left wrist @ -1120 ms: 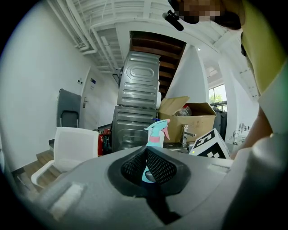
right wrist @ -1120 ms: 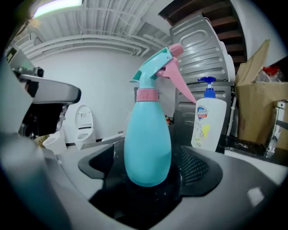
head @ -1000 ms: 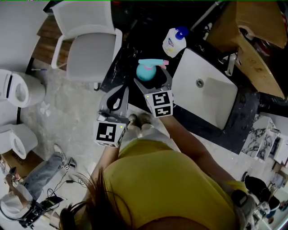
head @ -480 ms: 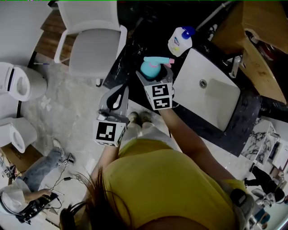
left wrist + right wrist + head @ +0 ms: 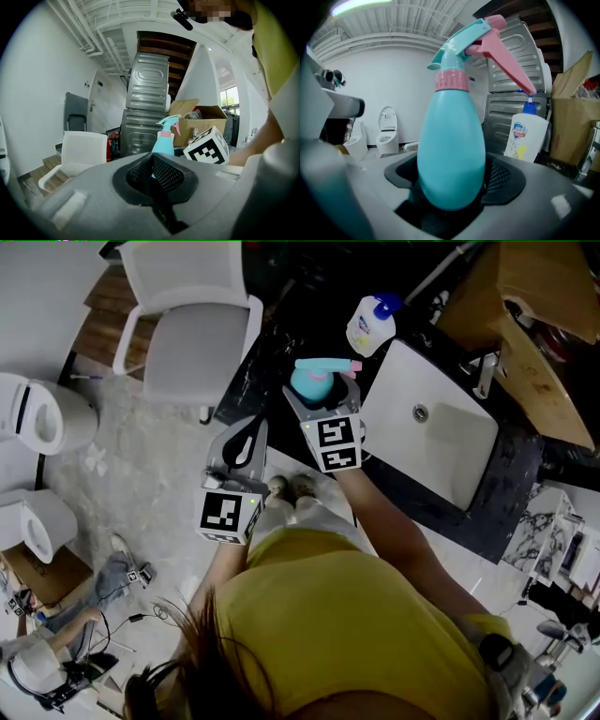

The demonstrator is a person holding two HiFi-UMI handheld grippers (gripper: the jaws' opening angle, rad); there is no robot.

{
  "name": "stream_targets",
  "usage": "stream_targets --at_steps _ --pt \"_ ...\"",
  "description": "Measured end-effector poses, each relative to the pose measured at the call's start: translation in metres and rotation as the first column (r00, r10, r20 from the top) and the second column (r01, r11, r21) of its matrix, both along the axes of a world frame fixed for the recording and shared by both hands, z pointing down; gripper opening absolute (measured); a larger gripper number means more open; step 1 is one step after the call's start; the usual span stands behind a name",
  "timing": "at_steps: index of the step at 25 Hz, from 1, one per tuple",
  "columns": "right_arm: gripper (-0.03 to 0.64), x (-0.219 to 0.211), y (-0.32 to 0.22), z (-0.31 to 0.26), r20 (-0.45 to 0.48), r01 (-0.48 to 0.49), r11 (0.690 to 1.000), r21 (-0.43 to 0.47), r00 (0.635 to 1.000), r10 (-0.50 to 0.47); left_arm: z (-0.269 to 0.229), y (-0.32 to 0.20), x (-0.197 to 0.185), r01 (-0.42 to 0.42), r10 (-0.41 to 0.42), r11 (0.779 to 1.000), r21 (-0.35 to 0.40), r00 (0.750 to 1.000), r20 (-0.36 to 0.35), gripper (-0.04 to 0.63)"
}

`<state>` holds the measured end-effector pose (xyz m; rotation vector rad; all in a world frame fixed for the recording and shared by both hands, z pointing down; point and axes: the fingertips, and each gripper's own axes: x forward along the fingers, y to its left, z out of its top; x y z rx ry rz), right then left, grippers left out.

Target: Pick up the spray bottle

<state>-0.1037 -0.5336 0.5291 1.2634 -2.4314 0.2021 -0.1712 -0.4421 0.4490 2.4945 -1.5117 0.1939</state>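
Countertop (image 5: 272, 343): black and stone-patterned, running slantwise across the head view; it carries the sink and both bottles.
Person (image 5: 347, 634): in a yellow top, standing at the countertop's front edge with a gripper in each hand.
Chair (image 5: 192, 343): white, on the floor off the countertop's left end.
Sink (image 5: 441, 442): a white rectangular basin set in the countertop's middle, with the drain visible.
Right gripper (image 5: 451, 201): reaches over the front edge; its jaws are closing with the spray bottle's body between them, pads close at both flanks, firm pressure not yet evident.
Left gripper (image 5: 152, 168): held off the front edge, short of the countertop; its jaws are clenched together on nothing.
Spray bottle (image 5: 311, 382): teal with a pink collar and trigger, upright near the front edge, just left of the sink.
Soap bottle (image 5: 368, 326): white with a blue pump, farther back, at the sink's rear left corner, apart from the spray bottle.
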Motion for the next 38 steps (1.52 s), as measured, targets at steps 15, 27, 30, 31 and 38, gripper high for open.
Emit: stream_targets --at_steps 15,27,30,31,38 --pt "0.388 0.036 0.039 -0.108 0.047 -0.093 0.991 0.093 0.995 0.089 -0.038 0.003 -0.001 0.011 -0.01 0.996 0.09 1.0 -0.007 0.005" --pt "0.388 0.078 0.097 -0.156 0.065 -0.18 0.969 0.169 0.983 0.171 -0.066 0.021 0.005 0.018 -0.019 0.993 0.114 1.0 0.001 0.005" --pt "0.388 0.084 0.106 -0.16 0.078 -0.196 0.966 0.167 0.98 0.185 -0.076 0.026 0.007 0.014 -0.015 0.991 0.133 1.0 0.002 0.005" --pt "0.388 0.085 0.108 -0.159 0.079 -0.197 0.966 0.165 0.979 0.187 -0.078 0.027 0.007 0.011 -0.012 0.99 0.139 1.0 0.004 0.005" --pt "0.388 0.084 0.116 -0.152 0.071 -0.188 0.972 0.144 0.981 0.179 -0.08 0.034 0.01 0.006 -0.007 0.992 0.127 1.0 0.005 0.005"
